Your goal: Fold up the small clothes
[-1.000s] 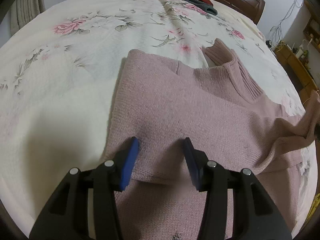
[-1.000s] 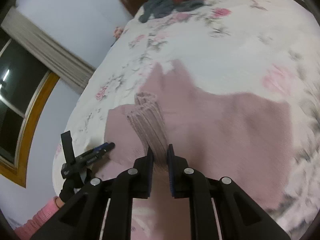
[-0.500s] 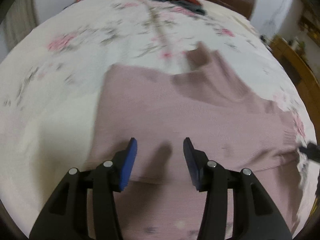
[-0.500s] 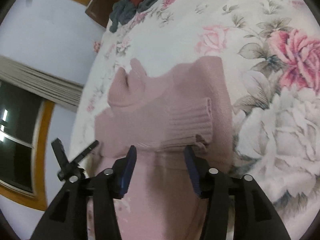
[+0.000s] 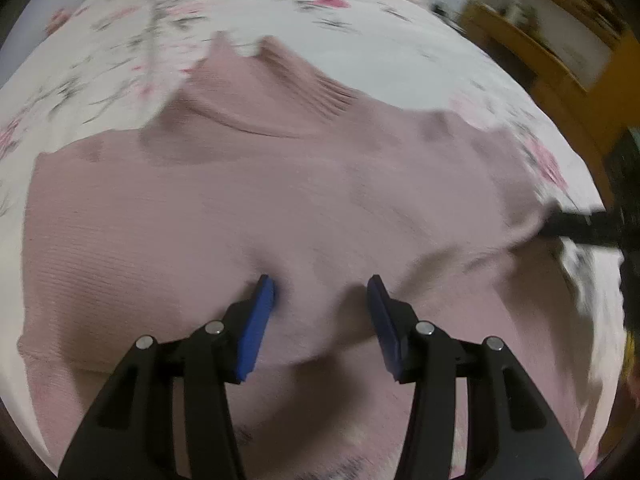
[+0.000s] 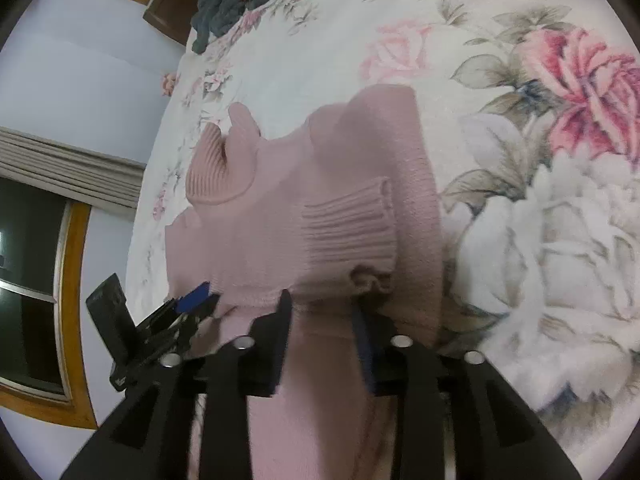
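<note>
Left wrist view close above pink sweater (image 5: 280, 200), right wrist view low beside it, both facing headboardward, sharing sweater.

I'm seeing the sweater (image 5: 280, 200) lying on the bed (image 6: 520, 240), clothes pile (image 6: 236, 0) sitting far behind it.
</note>
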Motion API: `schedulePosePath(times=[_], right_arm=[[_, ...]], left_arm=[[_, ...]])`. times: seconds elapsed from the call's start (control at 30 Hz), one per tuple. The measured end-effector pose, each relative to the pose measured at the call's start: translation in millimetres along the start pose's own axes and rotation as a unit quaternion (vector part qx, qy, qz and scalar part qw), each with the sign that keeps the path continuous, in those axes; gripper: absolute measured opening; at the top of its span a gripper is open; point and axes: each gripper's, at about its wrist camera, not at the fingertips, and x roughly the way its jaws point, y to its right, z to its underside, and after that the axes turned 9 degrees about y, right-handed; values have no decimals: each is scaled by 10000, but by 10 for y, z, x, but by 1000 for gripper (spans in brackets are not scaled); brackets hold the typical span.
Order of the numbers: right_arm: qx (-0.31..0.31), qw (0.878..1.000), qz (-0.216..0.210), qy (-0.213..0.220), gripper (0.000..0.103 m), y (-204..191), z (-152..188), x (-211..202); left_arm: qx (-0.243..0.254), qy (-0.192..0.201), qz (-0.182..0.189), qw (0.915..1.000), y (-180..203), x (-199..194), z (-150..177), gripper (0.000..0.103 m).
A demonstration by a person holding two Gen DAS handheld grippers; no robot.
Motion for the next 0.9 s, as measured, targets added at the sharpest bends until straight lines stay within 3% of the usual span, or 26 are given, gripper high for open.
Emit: schedulePosePath(times=[0.1,0.2,0.37,0.4,0.47,0.53,0.63,0.77,0.9], right_arm=[[-13,10000,52,74,39,9,-24,-70],[-109,9997,190,128,46,-11,-82,-70],[-271,9970,714,-125,47,-62,-130,145],[-327,9962,792,-143,43,-71,-133,172],[-570,9937,962,-60,16,-115,-156,164],[-712,9930,938,66,6,-161,-183,108],[-1124,9897,829,308,5,-282,-171,-43],[-1324,9807,1432,125,2,-167,-106,9],[-1202,9838,1327,102,5,-107,-131,16]], left_arm=[[162,-47,215,9996,72,-87,60,48],[-185,79,372,9991,-1,-176,-15,48],[-452,169,215,9986,-44,-115,-124,50],[-475,135,204,9986,-52,-81,-123,50],[-501,75,131,9986,-93,-20,-115,50],[-555,61,84,9984,-175,9,-62,50],[-620,122,184,9978,-263,0,2,50],[-484,112,200,9986,-258,8,25,50],[-534,17,305,9981,-291,18,-38,50]])
